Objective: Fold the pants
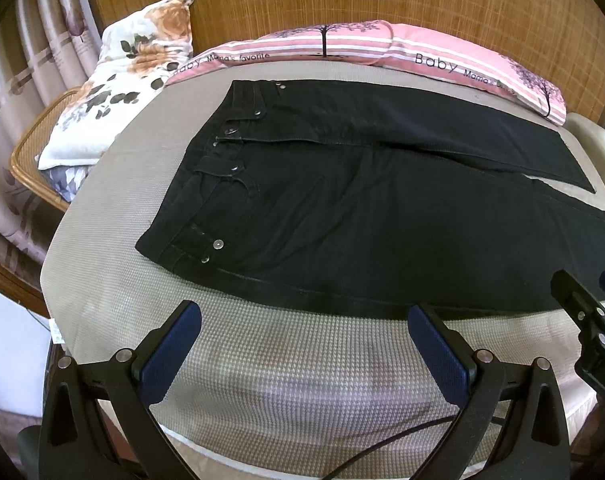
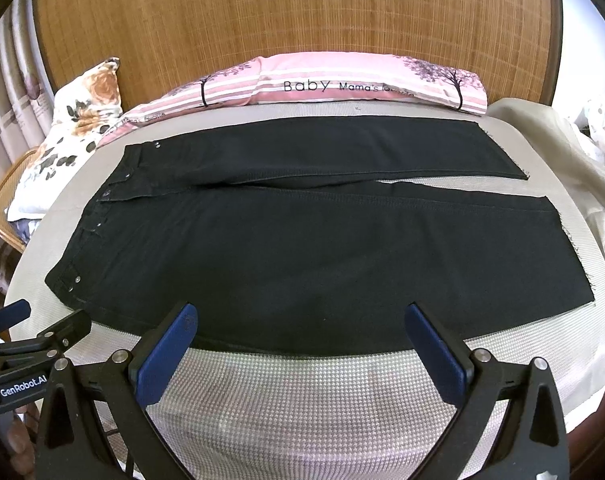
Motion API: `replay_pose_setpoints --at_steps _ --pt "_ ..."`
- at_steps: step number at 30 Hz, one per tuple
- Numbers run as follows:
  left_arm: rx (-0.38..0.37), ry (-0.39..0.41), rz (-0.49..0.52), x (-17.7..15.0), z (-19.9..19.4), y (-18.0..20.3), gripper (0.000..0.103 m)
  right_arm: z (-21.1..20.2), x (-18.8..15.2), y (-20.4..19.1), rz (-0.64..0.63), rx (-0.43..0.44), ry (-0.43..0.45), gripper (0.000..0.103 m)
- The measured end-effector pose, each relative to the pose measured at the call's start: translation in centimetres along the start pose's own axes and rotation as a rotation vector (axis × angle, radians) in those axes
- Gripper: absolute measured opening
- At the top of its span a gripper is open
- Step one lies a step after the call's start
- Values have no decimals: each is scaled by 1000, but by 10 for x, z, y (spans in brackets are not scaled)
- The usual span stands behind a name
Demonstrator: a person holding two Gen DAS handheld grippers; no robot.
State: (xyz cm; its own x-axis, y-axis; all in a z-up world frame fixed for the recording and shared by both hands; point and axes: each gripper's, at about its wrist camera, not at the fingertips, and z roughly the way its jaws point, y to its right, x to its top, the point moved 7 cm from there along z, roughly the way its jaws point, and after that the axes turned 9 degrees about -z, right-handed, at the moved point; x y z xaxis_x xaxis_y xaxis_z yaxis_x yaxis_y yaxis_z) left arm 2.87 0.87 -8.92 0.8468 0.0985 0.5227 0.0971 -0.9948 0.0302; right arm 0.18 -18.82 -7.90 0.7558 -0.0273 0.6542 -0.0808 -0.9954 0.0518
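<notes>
Black pants [image 1: 362, 208] lie flat and spread out on the grey woven bed surface [image 1: 262, 380], waistband to the left, the two legs running right; they also show in the right wrist view [image 2: 302, 248]. My left gripper [image 1: 304, 320] is open and empty, hovering just in front of the pants' near edge. My right gripper [image 2: 298, 320] is open and empty, its fingertips over the near edge of the near leg. The right gripper shows at the right edge of the left wrist view [image 1: 586, 304], and the left gripper at the left edge of the right wrist view [image 2: 42, 328].
Pink striped pillows [image 2: 342, 84] lie along the wooden headboard [image 2: 302, 12]. A floral pillow [image 1: 122, 88] rests on a wicker chair [image 1: 26, 148] at the left, with curtains behind. A beige cloth [image 2: 550, 140] lies at the right of the bed.
</notes>
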Motion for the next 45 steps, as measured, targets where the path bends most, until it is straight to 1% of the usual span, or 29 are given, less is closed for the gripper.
replay_pose_setpoints --at_steps 2,6,11,13,16,19,21,24,27,28,31,33,35,38,42,45 --pt "0 -4 -2 2 1 -1 102 1 2 2 11 3 -7 103" --pt "1 -11 -11 10 5 -3 102 5 4 11 37 -18 -28 103" --pt "-6 6 -23 34 10 -9 102 11 15 21 54 -31 -40 103" --pt "-23 15 -25 46 12 -13 102 16 22 22 61 -6 -52 103" --pt "-53 19 -39 70 18 -22 102 21 37 18 64 73 -27 103" --pt "-90 20 -61 99 27 -34 102 27 55 17 48 106 -2 103" --pt "-114 28 -74 124 34 -43 102 33 66 18 36 120 -5 103" --pt "-155 32 -81 157 47 -53 101 43 84 21 70 174 -1 103" --pt "-207 26 -91 189 67 -63 89 55 100 21 120 250 -10 103" --pt "-226 15 -98 199 75 -66 84 61 107 19 133 276 -12 103" --pt "-303 -31 -134 225 106 -75 69 73 121 12 126 314 -18 103" --pt "-357 -61 -161 239 125 -79 63 81 128 6 112 329 -24 103" --pt "-406 -82 -186 250 141 -81 54 91 132 0 99 343 -35 103" --pt "-487 -112 -227 269 169 -85 48 105 136 -8 92 359 -58 103" --pt "-501 -100 -217 285 196 -88 47 123 140 -16 71 362 -89 103" --pt "-518 -111 -203 288 211 -92 46 137 145 -19 57 353 -108 103"
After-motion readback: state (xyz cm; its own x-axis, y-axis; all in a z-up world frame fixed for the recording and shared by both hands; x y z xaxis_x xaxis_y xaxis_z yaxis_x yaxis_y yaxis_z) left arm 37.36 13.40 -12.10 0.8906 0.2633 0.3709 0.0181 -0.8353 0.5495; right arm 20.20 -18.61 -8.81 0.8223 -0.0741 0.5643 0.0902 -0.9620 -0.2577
